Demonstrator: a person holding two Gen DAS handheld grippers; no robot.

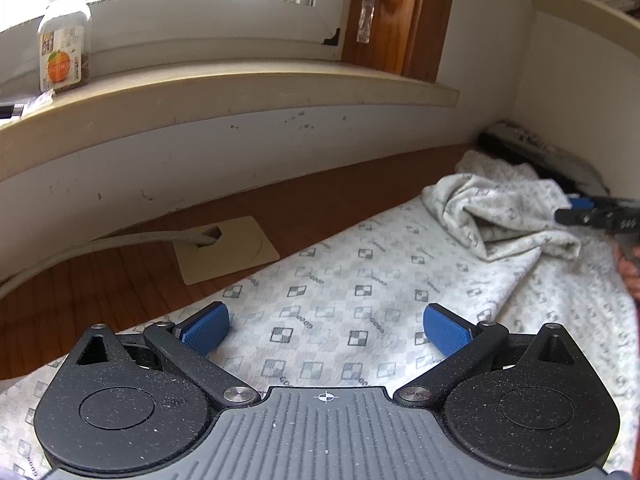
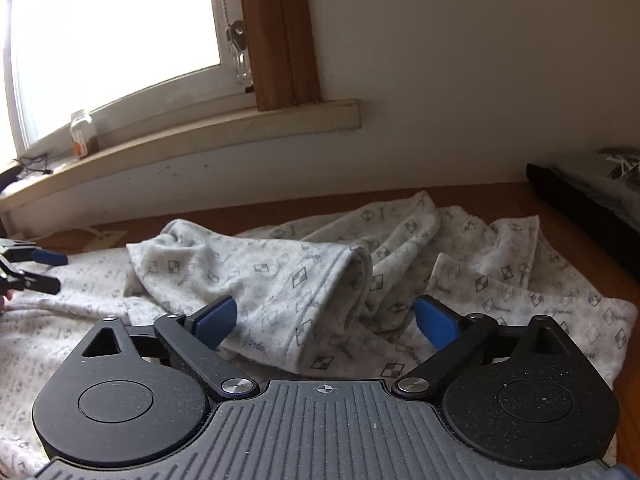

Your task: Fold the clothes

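Fold in progress: garment partly flat, 1 bunched section not yet laid over.

The printed garment lies on the wooden counter, flat at left, heaped at right. The right tool stands released over the rumpled sleeve; the left tool hangs released, empty. Judged next: grip and smooth that fold.

One patterned garment lies on one table. Two grippers: left, right. One jar on one windowsill. One cable plate.
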